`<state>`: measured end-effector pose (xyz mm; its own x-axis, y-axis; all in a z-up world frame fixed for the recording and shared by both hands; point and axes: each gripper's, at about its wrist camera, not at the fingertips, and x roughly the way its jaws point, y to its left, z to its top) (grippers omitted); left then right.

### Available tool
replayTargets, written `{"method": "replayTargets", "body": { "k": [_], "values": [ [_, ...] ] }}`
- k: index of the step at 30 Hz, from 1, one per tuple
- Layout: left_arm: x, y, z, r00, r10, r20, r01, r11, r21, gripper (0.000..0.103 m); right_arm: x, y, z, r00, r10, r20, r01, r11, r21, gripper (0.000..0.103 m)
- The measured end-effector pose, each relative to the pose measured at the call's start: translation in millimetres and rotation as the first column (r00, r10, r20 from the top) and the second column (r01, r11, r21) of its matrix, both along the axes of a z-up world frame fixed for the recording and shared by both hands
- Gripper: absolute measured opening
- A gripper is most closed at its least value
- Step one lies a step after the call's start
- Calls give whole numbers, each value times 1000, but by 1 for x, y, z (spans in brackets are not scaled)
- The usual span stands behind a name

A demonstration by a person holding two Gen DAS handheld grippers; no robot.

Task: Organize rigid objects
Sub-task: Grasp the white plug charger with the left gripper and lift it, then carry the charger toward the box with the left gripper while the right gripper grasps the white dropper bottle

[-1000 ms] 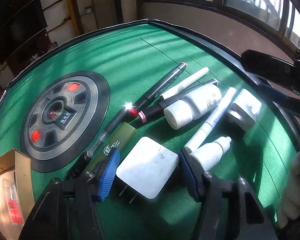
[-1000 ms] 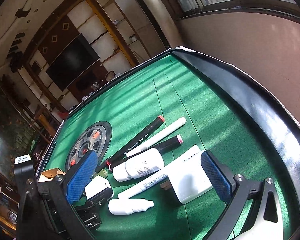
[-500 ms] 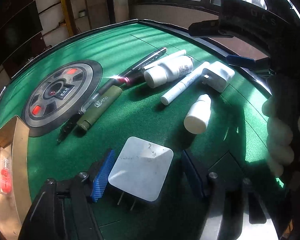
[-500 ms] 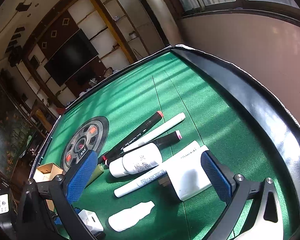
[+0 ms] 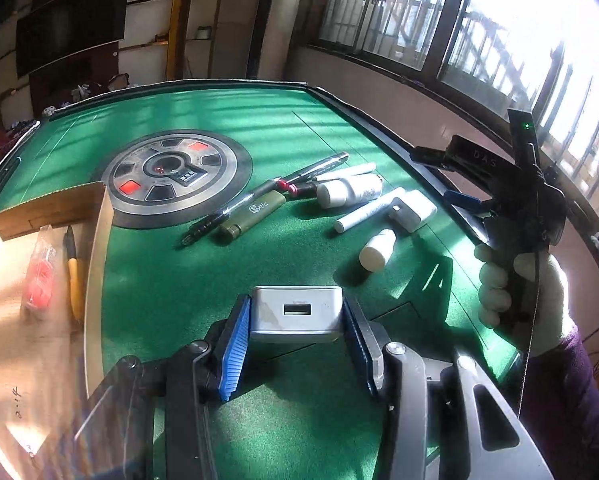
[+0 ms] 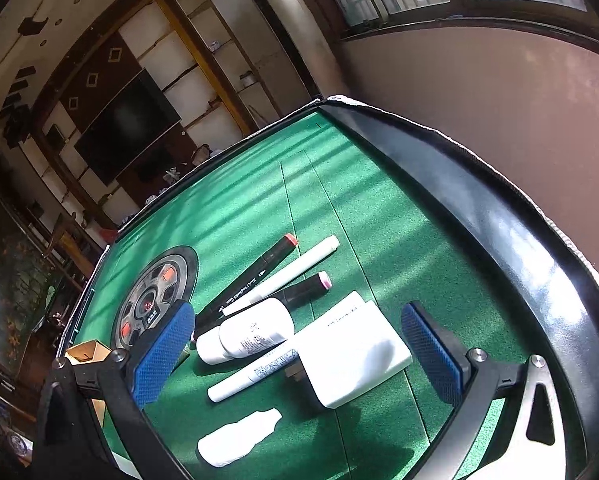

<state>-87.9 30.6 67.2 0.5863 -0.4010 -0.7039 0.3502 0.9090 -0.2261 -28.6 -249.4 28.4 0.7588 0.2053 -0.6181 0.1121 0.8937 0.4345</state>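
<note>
Left wrist view: left gripper (image 5: 296, 344) has its blue pads clamped on both sides of a white charger (image 5: 296, 313), lifted over the green table (image 5: 187, 280), USB port facing away. Plenty of bare felt around it; the box (image 5: 95, 248) sits just left, near the table's left edge, with a red packet (image 5: 41, 280) and a yellow pen (image 5: 73, 276) inside. Markers, a green lighter (image 5: 253, 216), a white bottle (image 5: 349, 192) and a small dropper bottle (image 5: 377, 250) are bunched toward the right rim.

Right wrist view: right gripper (image 6: 299, 356) hangs wide open, holding nothing, pads straddling a second charger (image 6: 355, 360) lying close to the black rim (image 6: 499, 248).
</note>
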Motion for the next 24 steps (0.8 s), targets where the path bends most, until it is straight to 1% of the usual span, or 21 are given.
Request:
{"method": "replayTargets", "body": {
  "k": [2, 4, 6, 7, 9, 11, 12, 14, 15, 17, 18, 19, 20, 22, 23, 24],
  "values": [
    [-6, 11, 5, 1000, 7, 3, -7, 999, -52, 47, -2, -3, 1, 998, 29, -49, -31, 999, -41, 103],
    [-10, 20, 8, 1000, 11, 4, -11, 995, -95, 47, -1, 1, 2, 993, 68, -97, -79, 991, -109, 103],
    [-12, 27, 11, 1000, 21, 10, -20, 993, -120, 47, -2, 7, -1, 986, 74, -150, -101, 978, -182, 103],
    [-14, 30, 13, 1000, 26, 16, -24, 992, -126, 47, -3, 8, -2, 984, 62, -166, -95, 976, -198, 103],
    [-19, 36, 17, 999, 40, 31, -35, 990, -136, 47, -5, 7, -3, 983, 47, -176, -80, 980, -183, 102],
    [-24, 46, 21, 998, 54, 41, -47, 988, -146, 47, -11, 7, -4, 978, 10, -209, -47, 984, -174, 99],
    [-27, 51, 23, 997, 62, 46, -54, 987, -151, 47, -17, 9, -3, 977, 18, -212, -49, 989, -142, 95],
    [-31, 63, 26, 995, 83, 54, -73, 983, -168, 47, -30, 21, -2, 975, 100, -200, -112, 993, -45, 94],
    [-32, 68, 27, 994, 95, 57, -84, 981, -177, 47, -34, 32, -4, 969, 132, -210, -141, 990, -30, 94],
    [-33, 78, 27, 991, 119, 59, -106, 976, -191, 47, -36, 50, -7, 961, 162, -224, -171, 985, -20, 92],
    [-33, 81, 27, 990, 130, 57, -116, 973, -197, 47, -33, 58, -8, 960, 164, -228, -174, 984, -26, 89],
    [-34, 86, 27, 989, 140, 55, -126, 971, -204, 47, -29, 66, -10, 958, 159, -238, -173, 984, -43, 81],
    [-36, 91, 27, 987, 149, 53, -135, 968, -211, 47, -24, 72, -13, 955, 151, -257, -171, 984, -56, 76],
    [-41, 101, 28, 985, 164, 56, -148, 964, -219, 47, -15, 83, -23, 941, 148, -304, -174, 983, -60, 60],
    [-44, 108, 29, 983, 175, 59, -158, 962, -221, 47, -12, 88, -29, 935, 144, -323, -174, 982, -67, 57],
    [-46, 114, 30, 981, 184, 61, -166, 960, -225, 47, -11, 91, -31, 941, 129, -314, -166, 982, -94, 52]
  ]
}}
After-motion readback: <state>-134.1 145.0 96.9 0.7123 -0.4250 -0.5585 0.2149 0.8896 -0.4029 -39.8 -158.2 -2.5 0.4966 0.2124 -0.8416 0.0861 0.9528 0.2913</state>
